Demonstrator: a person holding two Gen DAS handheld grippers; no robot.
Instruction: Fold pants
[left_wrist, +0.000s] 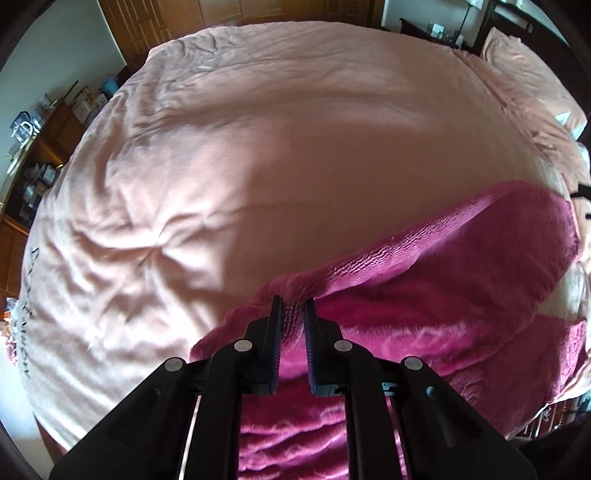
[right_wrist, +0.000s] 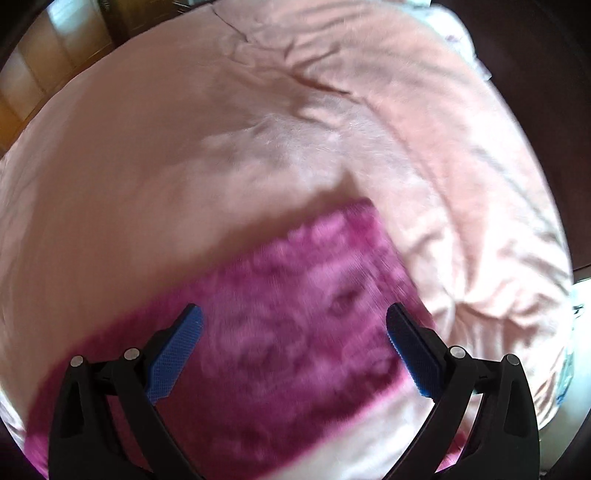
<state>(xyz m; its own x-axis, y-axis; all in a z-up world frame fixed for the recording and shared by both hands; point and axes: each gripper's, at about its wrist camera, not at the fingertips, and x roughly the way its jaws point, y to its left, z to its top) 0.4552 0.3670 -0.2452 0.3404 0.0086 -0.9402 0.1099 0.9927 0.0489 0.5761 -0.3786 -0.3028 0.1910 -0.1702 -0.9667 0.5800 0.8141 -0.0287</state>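
Magenta fleece pants (left_wrist: 424, 266) lie on a bed with a pink bedspread (left_wrist: 258, 155), near the bed's near edge, toward its right side in the left wrist view. One long band of the fabric runs diagonally from the near edge out toward the right edge; more folds of it bunch below that band.

Left gripper (left_wrist: 293, 314) — fingers drawn close together, with a ridge of the pants' fuzzy edge pinched between the tips. Narrow gap remains lower down between the pads (left_wrist: 275, 347).

Right gripper (right_wrist: 293, 321) — spread wide, blue pads (right_wrist: 173, 354) well apart, nothing between them. It hangs above a flat stretch of the pants (right_wrist: 280, 314); contact with the cloth cannot be told, the view is blurred. The far edge of that stretch ends in a squared corner on the pink bedspread (right_wrist: 184, 147).

Bedspread is wrinkled, creases heavy toward the far right corner. Wooden wardrobe doors (left_wrist: 177, 22) beyond the far edge; a cluttered wooden shelf unit (left_wrist: 40, 147) past the left edge. Pink pillow (left_wrist: 524, 62) at the far right corner.
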